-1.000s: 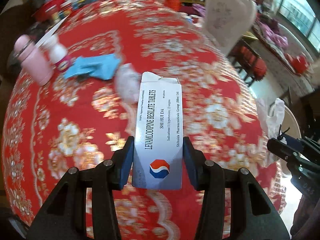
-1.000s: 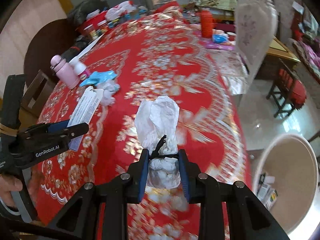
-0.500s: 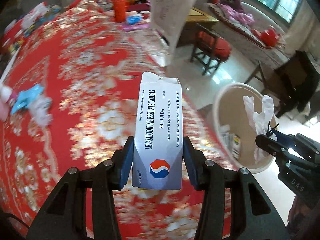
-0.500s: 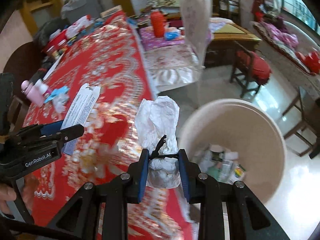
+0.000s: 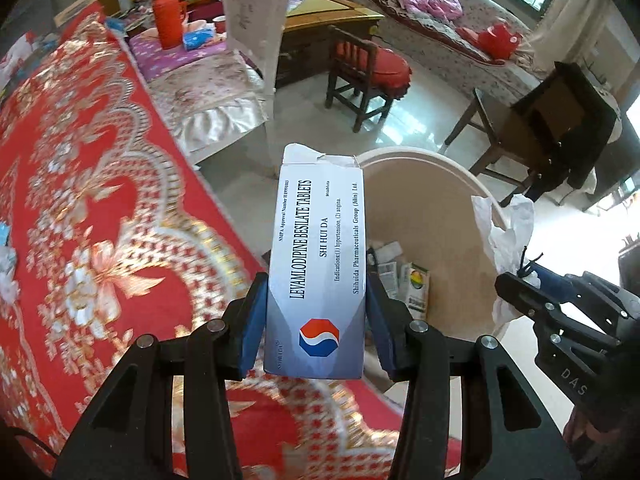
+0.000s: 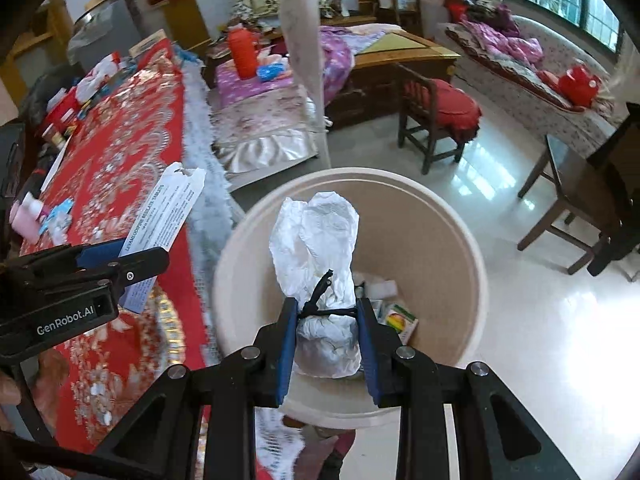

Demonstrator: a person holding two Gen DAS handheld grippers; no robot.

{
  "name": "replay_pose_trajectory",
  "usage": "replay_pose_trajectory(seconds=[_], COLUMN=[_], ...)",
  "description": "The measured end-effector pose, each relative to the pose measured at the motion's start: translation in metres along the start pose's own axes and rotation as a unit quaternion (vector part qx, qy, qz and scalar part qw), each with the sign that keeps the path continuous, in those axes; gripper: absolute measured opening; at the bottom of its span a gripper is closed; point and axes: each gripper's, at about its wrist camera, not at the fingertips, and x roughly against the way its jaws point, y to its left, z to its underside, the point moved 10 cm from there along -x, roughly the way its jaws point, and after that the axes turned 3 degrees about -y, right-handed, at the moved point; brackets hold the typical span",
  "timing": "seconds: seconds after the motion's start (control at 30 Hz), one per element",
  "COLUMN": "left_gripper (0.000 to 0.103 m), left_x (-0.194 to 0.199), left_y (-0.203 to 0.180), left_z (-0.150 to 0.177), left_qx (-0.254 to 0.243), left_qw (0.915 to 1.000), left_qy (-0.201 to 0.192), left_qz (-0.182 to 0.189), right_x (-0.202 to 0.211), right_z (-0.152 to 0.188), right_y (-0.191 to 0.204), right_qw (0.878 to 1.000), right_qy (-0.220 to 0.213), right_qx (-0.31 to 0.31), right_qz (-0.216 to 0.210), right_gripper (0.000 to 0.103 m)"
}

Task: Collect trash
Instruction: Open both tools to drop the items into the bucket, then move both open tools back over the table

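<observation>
A white-and-grey tablet box (image 5: 318, 276), printed "LEVAMLODIPINE BESILATE TABLETS" with a red-and-blue octagon logo and a torn top flap, stands upright between the blue pads of the left tongs (image 5: 316, 330), which are clamped on its two long sides. It hangs at the counter (image 5: 100, 240) edge, its upper right corner overlapping the near rim of a beige waste bin (image 5: 432, 216) that stands on the tiled floor just beside the counter. Cartons and wrappers lie at the bottom of the bin.

The right tongs (image 6: 326, 332) are clamped on a crumpled white plastic bag (image 6: 316, 248), tied at the neck with a black cord, and hold it directly over the bin's open mouth. In the right wrist view the left tongs (image 6: 120, 264) and the box (image 6: 164, 220) sit off to the left, over the red-and-gold floral cloth covering the counter.

A second ago both views looked across the counter, with a pink bottle, blue wrapper and tissue ahead and the bin only at the frame edge. Both tongs have since swung right, away from the counter: the bin now fills the centre of the right view and the right half of the left one, and the grips on box and bag are unchanged.
</observation>
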Motion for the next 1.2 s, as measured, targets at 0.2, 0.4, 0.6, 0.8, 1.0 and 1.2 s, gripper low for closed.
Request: replay_pose_trajectory(seconds=[0.2, 0.4, 0.6, 0.8, 1.0, 1.2], left_gripper=[0.046, 0.063, 0.063, 0.063, 0.063, 0.063], left_x=[-0.011, -0.013, -0.004, 0.008, 0.025, 0.05], left_y=[-0.024, -0.026, 0.005, 0.057, 0.116, 0.19], left_z=[-0.008, -0.013, -0.006, 0.005, 0.019, 0.042], left_qx=[0.021, 0.039, 0.045, 0.061, 0.092, 0.136], left_qw=[0.9982, 0.9963, 0.9984, 0.9979, 0.9937, 0.9846], left_qy=[0.002, 0.001, -0.003, -0.012, -0.02, -0.024], left_qz=[0.057, 0.076, 0.034, -0.019, -0.061, -0.107], right_x=[-0.003, -0.006, -0.011, -0.017, -0.027, -0.041], right_z=[-0.001, -0.002, -0.002, -0.008, -0.016, -0.023], right_y=[-0.025, -0.038, -0.024, 0.019, 0.077, 0.156], right_qw=[1.0, 0.999, 1.0, 1.0, 0.998, 0.993], right_qy=[0.003, 0.005, 0.012, 0.014, 0.018, 0.026], right_qx=[-0.012, -0.032, -0.025, 0.003, 0.039, 0.089], right_qz=[0.015, 0.023, 0.013, -0.008, -0.035, -0.075], right_gripper=[0.029, 0.049, 0.049, 0.049, 0.049, 0.05])
